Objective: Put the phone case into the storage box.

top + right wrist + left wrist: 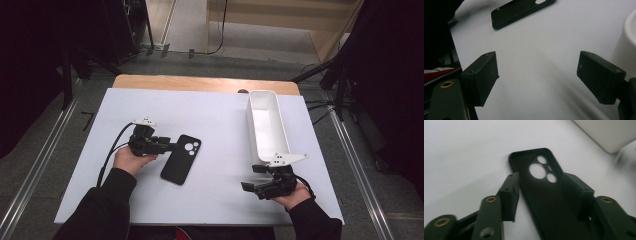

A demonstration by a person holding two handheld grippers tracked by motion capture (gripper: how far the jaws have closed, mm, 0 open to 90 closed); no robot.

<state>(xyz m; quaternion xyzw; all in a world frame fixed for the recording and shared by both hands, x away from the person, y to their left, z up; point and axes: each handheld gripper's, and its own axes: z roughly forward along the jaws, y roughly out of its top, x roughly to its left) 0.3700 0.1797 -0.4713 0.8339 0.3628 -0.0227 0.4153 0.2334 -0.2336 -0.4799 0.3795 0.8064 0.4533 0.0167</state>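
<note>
Phone case (181, 159) lies flat at frame centre, inside up, straddled by the left gripper (167, 147), its jaws parted and apparently not pressing; right gripper (250, 186) idles wide open, lower right.

Left tongs (172, 147) part-open; right tongs (248, 186) spread wide, both held low.

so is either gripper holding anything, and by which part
Nothing is held. The left gripper straddles the phone case mid-length, its fingers apart from the edges; the right gripper is open over bare table.
</note>
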